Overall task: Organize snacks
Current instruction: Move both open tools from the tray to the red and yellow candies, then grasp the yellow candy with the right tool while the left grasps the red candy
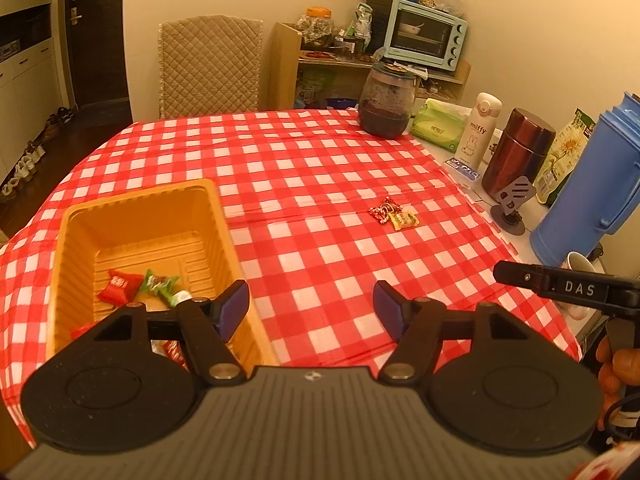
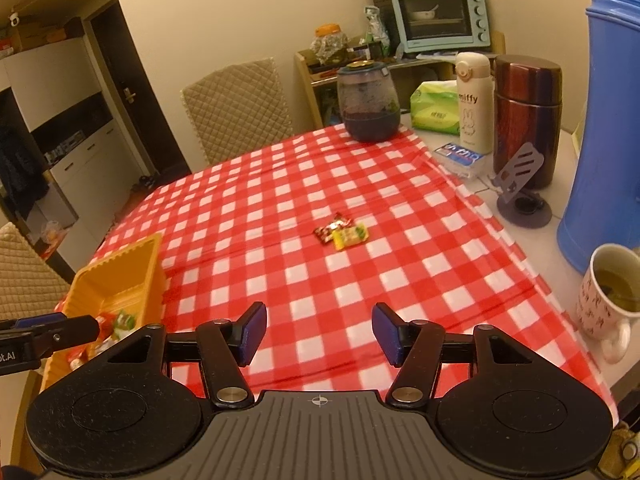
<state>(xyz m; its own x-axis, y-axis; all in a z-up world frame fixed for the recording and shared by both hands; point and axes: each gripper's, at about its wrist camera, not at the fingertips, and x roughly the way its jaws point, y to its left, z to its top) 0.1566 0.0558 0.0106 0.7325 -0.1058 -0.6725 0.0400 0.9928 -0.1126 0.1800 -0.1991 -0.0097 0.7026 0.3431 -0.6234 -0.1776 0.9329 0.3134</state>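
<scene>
Left wrist view: left gripper (image 1: 311,307) spread, nothing betw. the pads, hanging over the bench (image 1: 304,160). Tray (image 1: 216,216) sits just left of it, left finger overlapping the tray's near right wall. Several wrapped snacks lie in the tray's near end, incl. a red one (image 1: 119,286) and a green one (image 1: 160,285). Two loose candies (image 1: 394,214) lie ahead and a bit right, well apart from the gripper, touching each other: red (image 1: 382,210), yellow (image 1: 405,218). Right gripper's finger (image 1: 516,274) pokes in at far right.

Right wrist view: right gripper (image 2: 319,332) also spread and empty. The candies (image 2: 340,232) lie straight ahead, well apart from it. Tray (image 2: 156,256) off to the left.

Risks, as I judge them:
- The pair touches, so closing on one may drag or flick the other.
- Flat crinkly wrappers on loose cloth: pads could pinch cloth w/ the candy, or slip off the wrapper.
- Mug (image 2: 608,292) w/ liquid sits near-right of the right gripper; a wide swing could tip it.
- Both grippers going for the same pair could clash.

Around: blue jug (image 2: 600,140), brown flask (image 2: 528,116), white bottle (image 2: 474,104), phone stand (image 2: 520,184), dark jar (image 2: 368,100) line the right and far edges. Nothing stands betw. either gripper and the candies.
</scene>
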